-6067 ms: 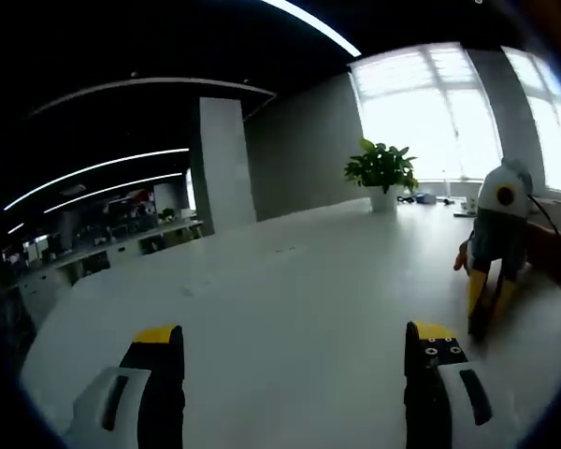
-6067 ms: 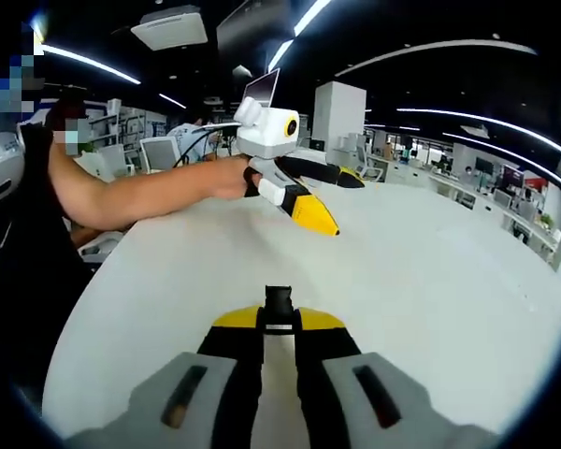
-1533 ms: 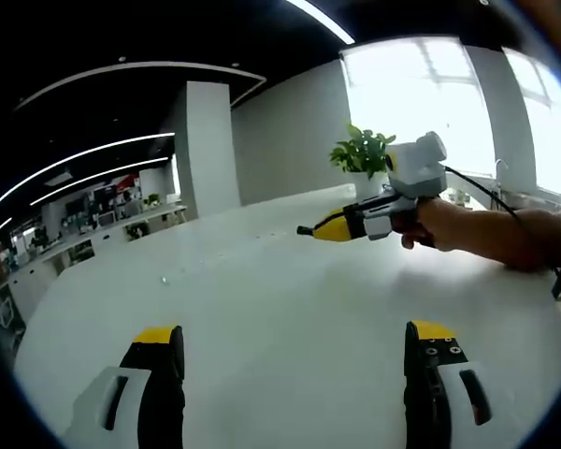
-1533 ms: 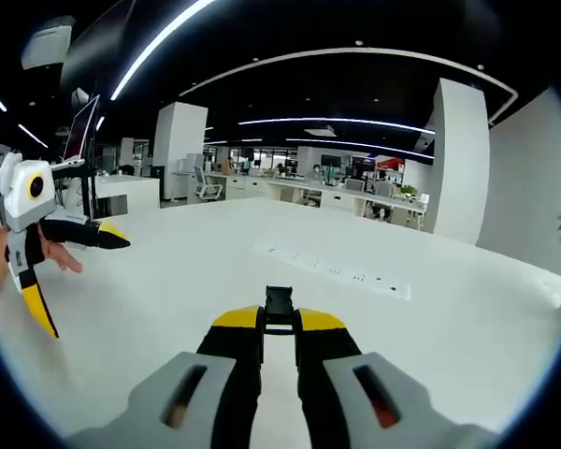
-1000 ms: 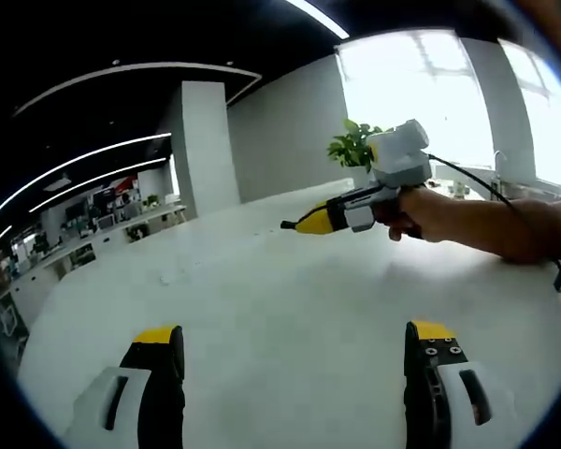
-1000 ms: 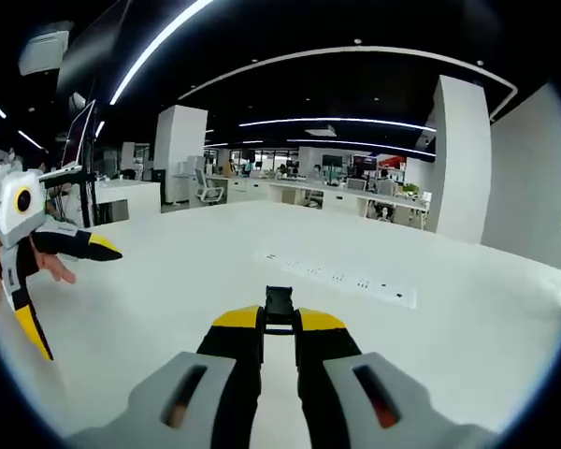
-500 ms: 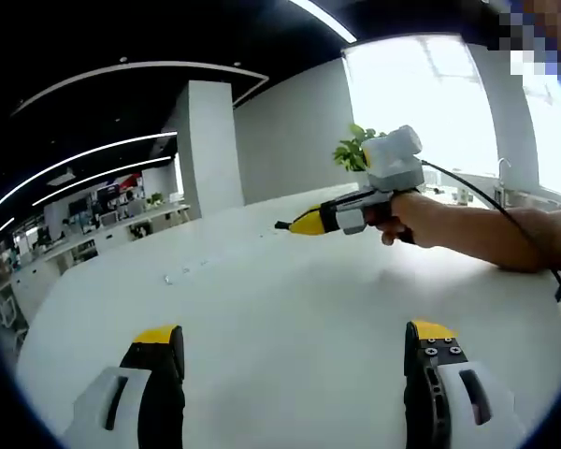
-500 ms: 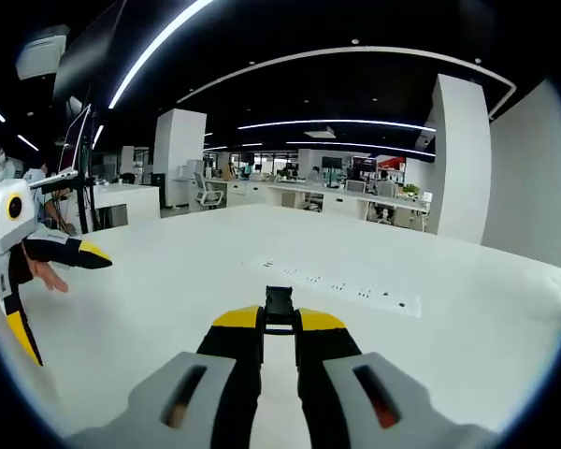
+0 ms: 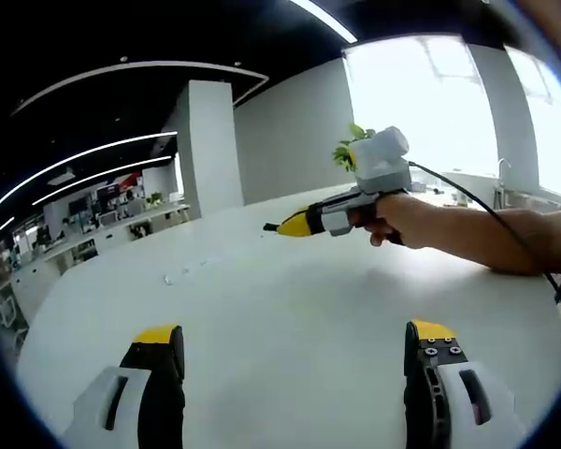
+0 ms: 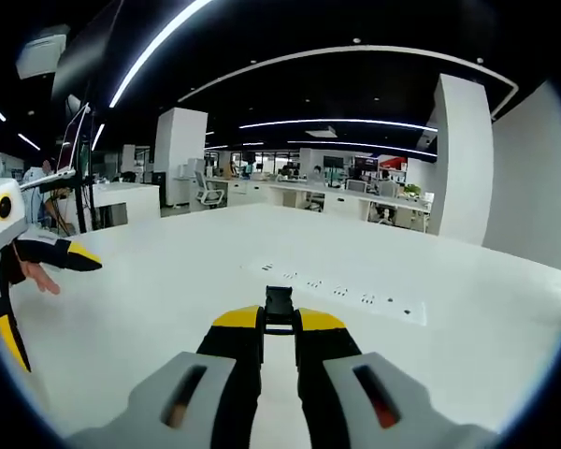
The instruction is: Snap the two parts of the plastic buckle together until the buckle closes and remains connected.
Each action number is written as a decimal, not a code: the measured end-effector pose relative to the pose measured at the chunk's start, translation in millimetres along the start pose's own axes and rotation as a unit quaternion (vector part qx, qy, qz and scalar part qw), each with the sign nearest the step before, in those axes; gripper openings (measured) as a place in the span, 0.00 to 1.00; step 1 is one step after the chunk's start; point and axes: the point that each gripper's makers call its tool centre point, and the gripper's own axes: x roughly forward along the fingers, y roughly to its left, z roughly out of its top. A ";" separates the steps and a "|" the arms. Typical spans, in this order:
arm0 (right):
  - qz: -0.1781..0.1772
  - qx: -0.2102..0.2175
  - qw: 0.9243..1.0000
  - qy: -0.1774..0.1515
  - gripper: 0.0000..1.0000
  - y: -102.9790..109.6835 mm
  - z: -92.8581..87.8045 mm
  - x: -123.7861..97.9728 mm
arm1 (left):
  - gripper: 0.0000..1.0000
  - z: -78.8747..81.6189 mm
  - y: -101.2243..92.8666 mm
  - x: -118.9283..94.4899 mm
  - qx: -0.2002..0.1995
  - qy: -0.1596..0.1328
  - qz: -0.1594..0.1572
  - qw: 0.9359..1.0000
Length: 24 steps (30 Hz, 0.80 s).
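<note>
Clamping black buckle part [image 10: 279,306], right hand-held gripper [image 10: 279,329], jaws closed

- In the left gripper view, daylight pours through the big window [image 9: 449,103] and burns it out to flat white; the plant [image 9: 348,150] in front of it reads as a dark shape.
- The white tabletop [image 9: 280,309] is evenly bright, with soft sheen and hardly any shadow.
- In the right gripper view, long ceiling light strips [image 10: 159,56] glow against a dark ceiling.
- Straight lines bow strongly away from the window, and distant desks look soft.
</note>
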 end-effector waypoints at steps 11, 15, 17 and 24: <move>0.003 0.004 1.000 -0.002 0.11 -1.8 5.9 16.4 | 1.00 2.6 -1.6 1.9 0.000 -0.003 -0.006 1.000; 0.004 0.002 1.000 -0.001 0.11 -4.9 7.9 26.3 | 1.00 4.4 -5.0 2.6 0.004 -0.004 -0.010 1.000; 0.003 0.002 1.000 -0.002 0.11 -5.3 8.3 27.5 | 1.00 5.0 -5.4 2.9 0.006 -0.004 -0.010 1.000; 0.004 0.004 1.000 0.000 0.11 -7.4 8.9 34.0 | 1.00 2.9 -0.5 5.2 0.004 0.000 -0.009 1.000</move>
